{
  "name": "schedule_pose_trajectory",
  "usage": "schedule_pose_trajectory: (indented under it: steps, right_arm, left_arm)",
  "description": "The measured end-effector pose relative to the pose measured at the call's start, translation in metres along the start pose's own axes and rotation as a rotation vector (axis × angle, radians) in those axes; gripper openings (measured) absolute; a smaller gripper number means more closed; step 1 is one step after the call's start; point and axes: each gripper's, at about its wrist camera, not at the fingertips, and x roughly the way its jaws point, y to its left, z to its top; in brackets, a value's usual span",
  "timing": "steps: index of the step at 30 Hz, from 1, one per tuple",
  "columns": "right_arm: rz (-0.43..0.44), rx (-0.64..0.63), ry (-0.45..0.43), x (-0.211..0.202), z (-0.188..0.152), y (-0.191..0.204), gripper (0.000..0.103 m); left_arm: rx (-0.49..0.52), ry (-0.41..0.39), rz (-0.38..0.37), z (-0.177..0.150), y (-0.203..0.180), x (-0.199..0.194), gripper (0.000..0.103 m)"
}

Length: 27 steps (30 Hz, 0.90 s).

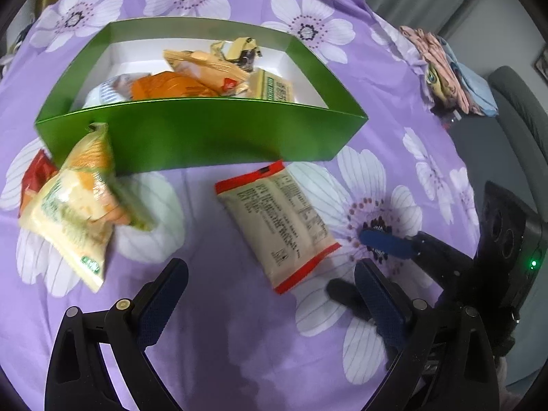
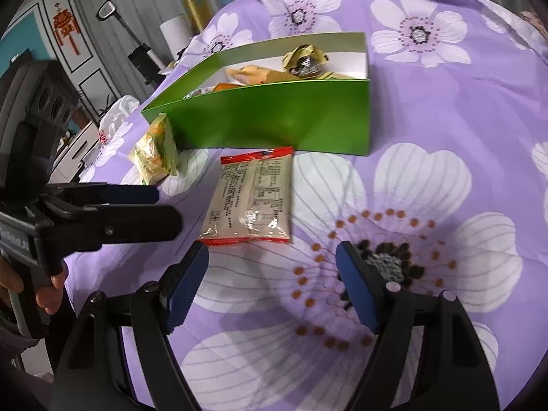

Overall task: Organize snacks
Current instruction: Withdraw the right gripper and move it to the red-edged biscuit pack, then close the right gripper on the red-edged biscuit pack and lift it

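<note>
Three packets outside box: we are seeing a red-edged packet (image 1: 277, 224), a yellow-green packet (image 1: 77, 205) and a red one (image 1: 34, 179) lying outside the green box (image 1: 205, 137).
Red-edged packet: it is lying flat just in front of the box's near wall, its long axis running from that wall toward us.
Nearer claw: we are judging the right gripper (image 2: 272, 286) better lined up, the packet's near end sitting just ahead of its widely parted fingers.
Left gripper (image 1: 270, 294): we are holding it wide open too, empty, the packet ahead.
Box contents: several snacks are already lying inside.
Surface: a purple flowered cloth (image 1: 222, 335) is covering everything.
</note>
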Motion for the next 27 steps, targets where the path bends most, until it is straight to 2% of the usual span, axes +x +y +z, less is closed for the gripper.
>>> schedule_pose_trajectory:
  steps: [9, 11, 19, 21, 23, 27]
  right_arm:
    - [0.015, -0.061, 0.019, 0.017, 0.011, 0.004, 0.078]
    - [0.026, -0.081, 0.029, 0.021, 0.014, 0.005, 0.078]
    - [0.035, -0.157, 0.05, 0.034, 0.023, 0.015, 0.077]
    - [0.037, -0.175, 0.053, 0.036, 0.025, 0.02, 0.071]
    - [0.042, -0.182, 0.051, 0.037, 0.025, 0.022, 0.066]
    - [0.025, -0.17, 0.042, 0.036, 0.025, 0.021, 0.054]
  left_arm:
    - [0.023, 0.023, -0.004, 0.005, -0.006, 0.019, 0.097]
    - [0.027, 0.031, -0.01, 0.005, -0.006, 0.022, 0.09]
    - [0.031, 0.041, -0.02, 0.01, 0.0, 0.026, 0.084]
    - [0.022, 0.042, -0.034, 0.012, 0.002, 0.027, 0.083]
    - [0.009, 0.039, -0.054, 0.014, 0.004, 0.027, 0.074]
    - [-0.001, 0.028, -0.048, 0.015, 0.009, 0.026, 0.065]
